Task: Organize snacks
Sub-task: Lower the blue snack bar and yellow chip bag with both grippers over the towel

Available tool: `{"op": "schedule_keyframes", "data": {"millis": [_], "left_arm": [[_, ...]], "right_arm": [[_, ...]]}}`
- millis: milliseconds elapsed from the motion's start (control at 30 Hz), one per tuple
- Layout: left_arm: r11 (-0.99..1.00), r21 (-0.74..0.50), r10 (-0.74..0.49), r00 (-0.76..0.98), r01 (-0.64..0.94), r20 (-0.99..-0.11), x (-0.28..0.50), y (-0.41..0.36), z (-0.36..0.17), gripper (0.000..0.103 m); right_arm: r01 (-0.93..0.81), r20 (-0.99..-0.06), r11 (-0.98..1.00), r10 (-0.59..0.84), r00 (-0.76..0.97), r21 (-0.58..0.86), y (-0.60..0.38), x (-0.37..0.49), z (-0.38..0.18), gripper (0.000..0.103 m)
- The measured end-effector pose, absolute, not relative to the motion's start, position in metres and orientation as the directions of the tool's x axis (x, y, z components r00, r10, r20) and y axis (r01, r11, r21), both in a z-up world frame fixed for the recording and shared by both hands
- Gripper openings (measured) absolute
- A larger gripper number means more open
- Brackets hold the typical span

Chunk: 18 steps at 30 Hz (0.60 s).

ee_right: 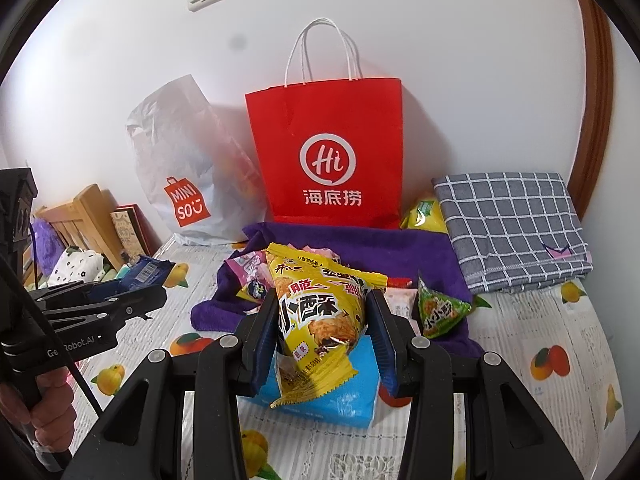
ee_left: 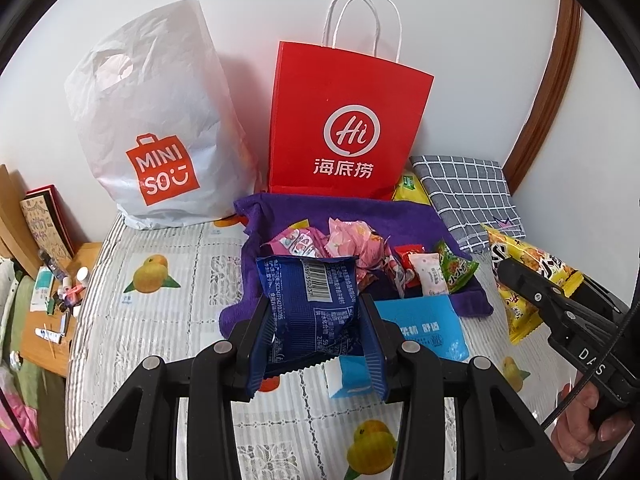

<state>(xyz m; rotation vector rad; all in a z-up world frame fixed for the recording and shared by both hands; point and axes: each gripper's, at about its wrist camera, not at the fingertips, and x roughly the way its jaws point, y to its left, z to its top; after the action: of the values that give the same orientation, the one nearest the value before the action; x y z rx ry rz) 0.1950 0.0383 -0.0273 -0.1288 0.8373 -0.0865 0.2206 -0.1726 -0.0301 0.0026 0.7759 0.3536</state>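
Note:
My left gripper [ee_left: 316,344] is shut on a dark blue snack packet [ee_left: 308,308], held above the bed; the same packet [ee_right: 142,274] shows at the left of the right wrist view. My right gripper [ee_right: 326,340] is shut on a yellow snack bag [ee_right: 316,316], which appears at the right in the left wrist view as the yellow bag [ee_left: 520,308]. Behind both, a purple towel [ee_left: 280,208] carries a pile of small snacks: pink packets [ee_left: 352,240], a red one [ee_left: 408,254] and a green triangular pack [ee_right: 440,312]. A red paper bag [ee_left: 344,124] and a white plastic bag [ee_left: 160,128] stand against the wall.
A blue tissue pack [ee_left: 424,328] lies under the grippers on the fruit-printed bed cover [ee_left: 160,280]. A folded grey checked cloth [ee_right: 512,228] lies at the right, a yellow-green packet [ee_right: 426,214] beside it. A wooden bedside shelf [ee_left: 44,320] with small items is at the left. A hand [ee_left: 580,424] grips the right handle.

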Motion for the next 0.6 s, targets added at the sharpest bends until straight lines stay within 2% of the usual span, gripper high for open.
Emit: {"op": "schedule_keyframes", "data": {"millis": [600], "left_arm": [[0.991,-0.125,-0.124,0.673,0.047,-0.73,0.223,0.03,-0.02,0.039]], "right_arm": [[-0.316,-0.677,0.943,0.298,0.673,0.101,-0.174,0.246,-0.032,0.043]]}}
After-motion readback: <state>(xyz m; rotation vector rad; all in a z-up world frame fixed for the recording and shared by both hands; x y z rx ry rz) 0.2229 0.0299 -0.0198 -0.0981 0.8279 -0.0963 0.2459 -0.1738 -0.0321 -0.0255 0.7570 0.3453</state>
